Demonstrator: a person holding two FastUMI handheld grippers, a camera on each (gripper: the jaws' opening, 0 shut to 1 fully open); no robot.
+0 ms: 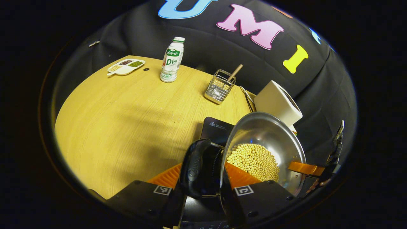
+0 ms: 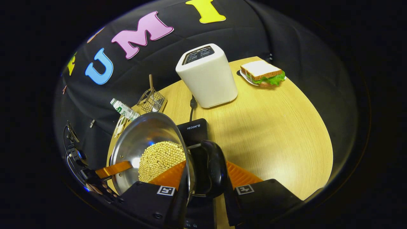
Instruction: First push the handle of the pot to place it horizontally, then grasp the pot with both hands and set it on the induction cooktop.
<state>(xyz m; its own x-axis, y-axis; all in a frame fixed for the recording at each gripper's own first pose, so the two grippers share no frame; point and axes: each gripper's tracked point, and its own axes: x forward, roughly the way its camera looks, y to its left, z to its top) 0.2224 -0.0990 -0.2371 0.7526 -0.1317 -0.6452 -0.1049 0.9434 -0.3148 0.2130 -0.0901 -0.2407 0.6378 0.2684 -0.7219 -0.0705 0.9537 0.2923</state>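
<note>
Left gripper view: wide bare stretch of wooden table (image 1: 127, 127) across centre and left of frame, open to passage. Obstacles line the far edge: snack tray (image 1: 126, 66) upper left, bottle (image 1: 172, 59), wire basket (image 1: 220, 87), toaster (image 1: 277, 102) at right. Right gripper view: toaster (image 2: 206, 76) blocks upper centre; sandwich plate (image 2: 262, 73) upper right; table (image 2: 279, 136) bare at right.

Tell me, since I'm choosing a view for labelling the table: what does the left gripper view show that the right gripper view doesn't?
Left gripper view alone: a divided snack dish at the table's far edge. Right gripper view alone: a sandwich on a plate, and the toaster's top slots. Both: the steel pot of yellow beans, a black side handle between each gripper's own fingers, the cooktop, wire holder, bottle, wooden table.
</note>
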